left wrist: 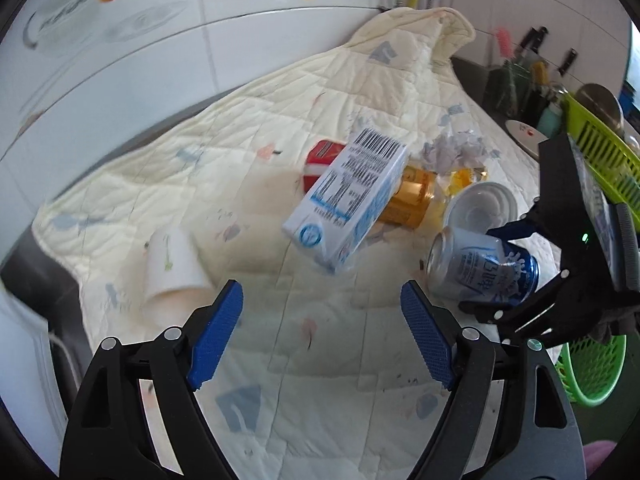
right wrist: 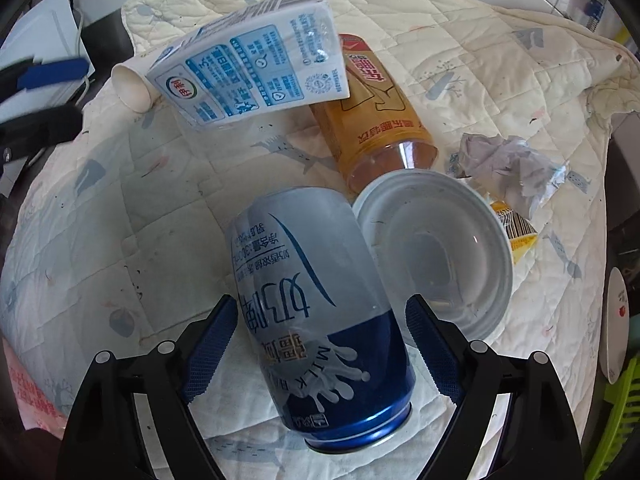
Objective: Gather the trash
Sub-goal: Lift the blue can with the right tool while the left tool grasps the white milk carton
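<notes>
Trash lies on a cream quilted cloth (left wrist: 248,128). A white and blue milk carton (left wrist: 348,196) leans over an amber plastic bottle (left wrist: 412,196); both also show in the right wrist view, carton (right wrist: 256,64) and bottle (right wrist: 380,120). A blue and silver can (right wrist: 316,312) lies on its side between my right gripper's (right wrist: 322,344) open jaws, gaps on both sides; it shows in the left wrist view (left wrist: 480,268). My left gripper (left wrist: 322,328) is open and empty above bare cloth. A white paper cup (left wrist: 172,264) lies to its left.
A white round lid (right wrist: 436,248) lies beside the can. Crumpled paper (right wrist: 508,168) and a yellow wrapper (right wrist: 516,232) lie right of it. A red pack (left wrist: 320,160) sits behind the carton. Green baskets (left wrist: 600,148) and a knife block (left wrist: 516,84) stand at the right.
</notes>
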`<state>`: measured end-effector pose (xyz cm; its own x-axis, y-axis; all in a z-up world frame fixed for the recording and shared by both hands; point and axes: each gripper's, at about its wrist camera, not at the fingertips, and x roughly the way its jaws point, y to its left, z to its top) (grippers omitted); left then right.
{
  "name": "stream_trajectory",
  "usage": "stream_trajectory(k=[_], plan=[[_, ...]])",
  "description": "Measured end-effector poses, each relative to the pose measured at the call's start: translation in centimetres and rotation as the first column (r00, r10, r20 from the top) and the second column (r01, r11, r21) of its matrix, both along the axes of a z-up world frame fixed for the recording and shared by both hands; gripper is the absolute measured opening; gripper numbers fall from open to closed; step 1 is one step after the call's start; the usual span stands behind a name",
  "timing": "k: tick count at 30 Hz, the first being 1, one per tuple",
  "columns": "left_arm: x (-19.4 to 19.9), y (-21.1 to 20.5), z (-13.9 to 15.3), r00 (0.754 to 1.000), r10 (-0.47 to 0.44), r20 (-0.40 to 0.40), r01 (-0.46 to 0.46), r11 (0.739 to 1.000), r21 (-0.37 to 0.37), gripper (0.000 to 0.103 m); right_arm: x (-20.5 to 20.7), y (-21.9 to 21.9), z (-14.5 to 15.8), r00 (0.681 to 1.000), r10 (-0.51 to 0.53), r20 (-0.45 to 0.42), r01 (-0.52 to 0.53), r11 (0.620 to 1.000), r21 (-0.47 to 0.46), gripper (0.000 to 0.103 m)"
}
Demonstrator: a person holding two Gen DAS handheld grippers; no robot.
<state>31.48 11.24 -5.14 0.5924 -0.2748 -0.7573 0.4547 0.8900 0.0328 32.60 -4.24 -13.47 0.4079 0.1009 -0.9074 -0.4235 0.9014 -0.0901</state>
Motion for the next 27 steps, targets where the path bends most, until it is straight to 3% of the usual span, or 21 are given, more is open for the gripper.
stream_trajectory(k=[3, 10, 20, 24, 27], plan=[[1.2, -1.0, 0.4, 0.999, -0.049, 0.016, 0.048, 0.999, 0.022, 0.082, 0.0, 0.3, -0.3, 1.000, 0.006, 0.000, -0.006, 1.000, -0.023, 0.073], [3.8, -3.8, 0.5, 0.989, -0.146, 0.038, 0.143, 0.987, 0.070, 0.082, -1.0, -0.4, 0.6, 1.000, -0.025, 0.009, 0.025, 1.000, 0.009, 0.072], [7.1, -5.9, -1.4, 0.985, -0.170, -0.019, 0.171, 0.982, 0.083, 0.081, -4.0, -2.1, 3.2, 0.996, -0.080, 0.030, 0.077, 0.992, 0.096, 0.072], [8.0, -6.2, -2.0, 0.984, -0.170, -0.055, 0.174, 0.982, 0.077, 0.058, -5.3, -3.0, 3.9, 0.995, -0.099, 0.029, 0.095, 0.987, 0.128, 0.072], [8.0, -6.3, -1.9, 0.983, -0.175, -0.050, 0.178, 0.982, 0.060, 0.049, -6.6, -3.6, 4.5, 0.993, -0.115, 0.036, 0.109, 0.983, 0.146, 0.072]])
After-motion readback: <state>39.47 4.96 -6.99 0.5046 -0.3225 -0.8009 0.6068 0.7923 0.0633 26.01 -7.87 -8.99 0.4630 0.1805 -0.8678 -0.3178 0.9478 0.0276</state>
